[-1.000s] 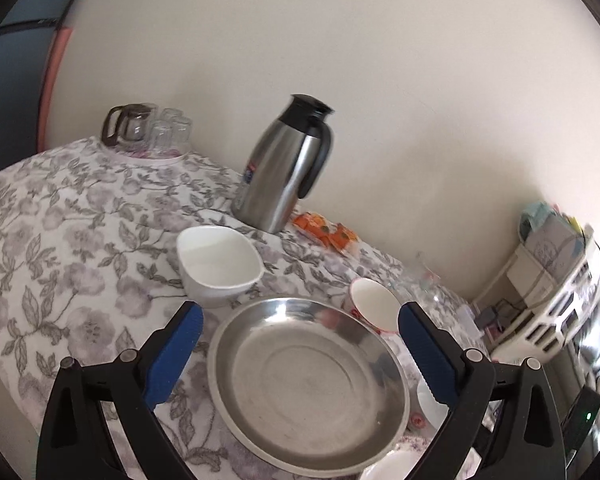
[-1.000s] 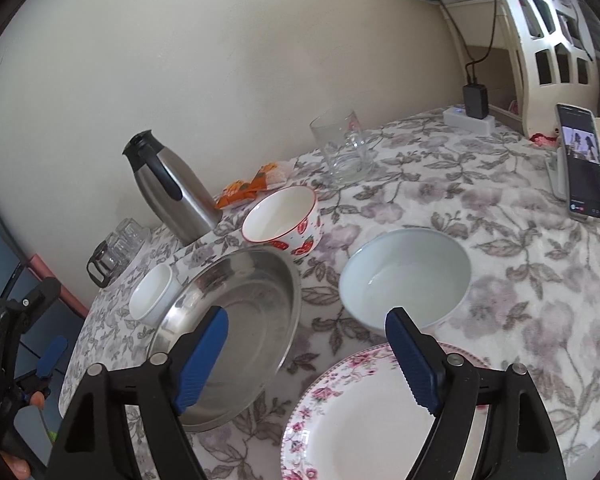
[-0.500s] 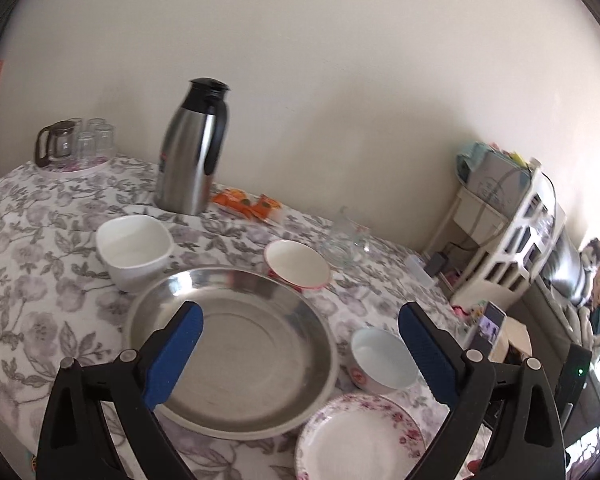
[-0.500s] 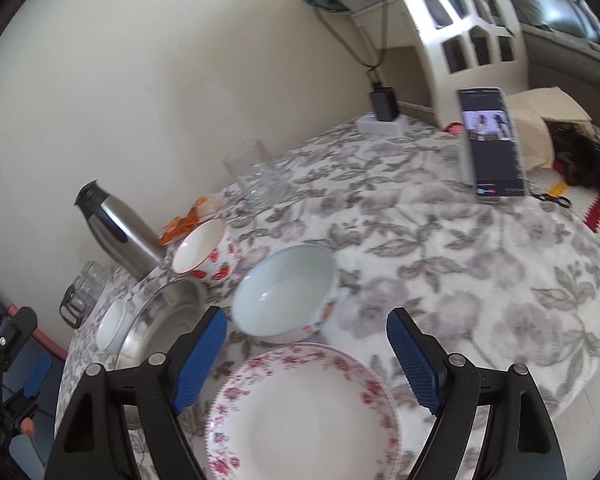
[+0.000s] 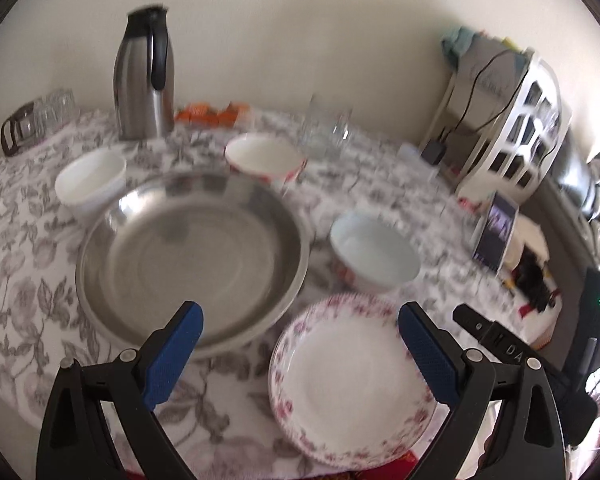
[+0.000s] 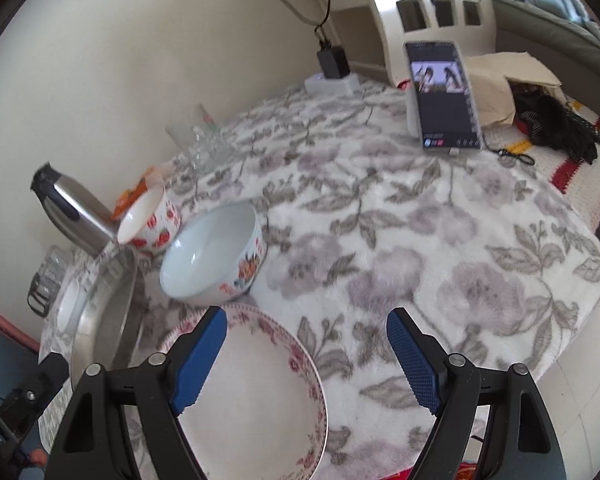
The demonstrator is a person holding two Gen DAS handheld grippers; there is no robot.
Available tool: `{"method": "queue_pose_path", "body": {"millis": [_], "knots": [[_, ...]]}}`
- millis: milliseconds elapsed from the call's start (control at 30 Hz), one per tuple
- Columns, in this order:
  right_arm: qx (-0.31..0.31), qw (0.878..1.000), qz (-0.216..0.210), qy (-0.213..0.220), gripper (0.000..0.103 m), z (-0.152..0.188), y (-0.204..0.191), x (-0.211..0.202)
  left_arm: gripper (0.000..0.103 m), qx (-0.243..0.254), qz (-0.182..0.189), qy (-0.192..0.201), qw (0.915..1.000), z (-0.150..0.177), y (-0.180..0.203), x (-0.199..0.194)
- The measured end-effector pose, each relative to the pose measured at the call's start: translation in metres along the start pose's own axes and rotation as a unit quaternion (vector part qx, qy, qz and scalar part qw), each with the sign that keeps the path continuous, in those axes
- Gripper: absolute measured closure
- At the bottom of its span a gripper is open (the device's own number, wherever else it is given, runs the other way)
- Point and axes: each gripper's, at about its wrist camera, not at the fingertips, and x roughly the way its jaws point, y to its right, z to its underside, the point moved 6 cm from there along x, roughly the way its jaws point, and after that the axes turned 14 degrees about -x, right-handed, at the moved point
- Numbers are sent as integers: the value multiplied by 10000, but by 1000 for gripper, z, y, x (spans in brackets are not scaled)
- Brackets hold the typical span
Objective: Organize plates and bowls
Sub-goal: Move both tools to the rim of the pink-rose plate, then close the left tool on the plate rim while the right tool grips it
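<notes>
Although both grippers hang over the near edge of the table, the floral plate lies closest to them and is the landmark for everything else. In the right wrist view the right gripper stands wide, holding nothing, its left finger over the plate's rim and its right finger out over bare cloth, so the plate sits below and to the left of its centre line. In the left wrist view the left gripper is equally wide and empty, with the plate between its fingers but toward the right one. Just beyond the plate is the blue-white bowl, close to its far rim; left of the plate is the steel pan; past that are the strawberry bowl and the white bowl. Being round, the plate has no long axis, so I judge either gripper could take its near rim, the right needing a small shift leftward.
</notes>
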Motion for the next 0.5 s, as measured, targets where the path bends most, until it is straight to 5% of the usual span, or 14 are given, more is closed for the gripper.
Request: {"method": "queue_pose_path", "body": {"millis": [500], "knots": [[-126, 9954, -7, -952, 19, 29, -8, 37, 5, -617, -151, -1801, 9816, 52, -28, 53]]}}
